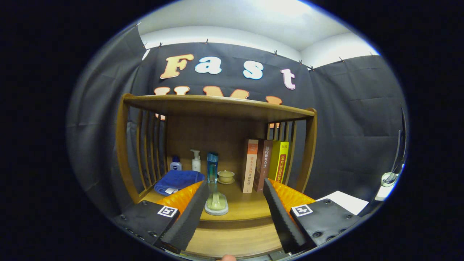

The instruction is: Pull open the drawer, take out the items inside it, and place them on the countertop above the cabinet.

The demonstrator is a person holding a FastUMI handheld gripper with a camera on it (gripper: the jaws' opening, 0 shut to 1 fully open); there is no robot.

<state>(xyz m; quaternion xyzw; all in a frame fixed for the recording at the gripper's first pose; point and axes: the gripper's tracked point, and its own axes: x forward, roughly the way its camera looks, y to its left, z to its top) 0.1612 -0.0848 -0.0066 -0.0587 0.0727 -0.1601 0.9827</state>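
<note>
Gripper view, near to far. The gripper is released: its two fingers stand wide apart and grasp nothing, their tips level with the front part of the wooden worktop on top of the cabinet. At the very bottom, below the fingers, a small part of a fingertip shows.

Between the fingers, close to the left one and near the worktop's front edge, lies a small pale-green object on a round grey-white base; the fingers do not touch it. Whether the drawer is open cannot be told.

Just beyond the left finger lies a folded blue cloth. Beyond it, along the back, stand a small white bottle with a blue cap, a white pump bottle, a tall translucent blue-green bottle and a low beige lidded cup on a saucer.

Beyond the right finger stand four upright books: an orange-brown one, a dark brown one and two yellow ones.

A wooden shelf frame with slatted sides spans the whole group.
</note>
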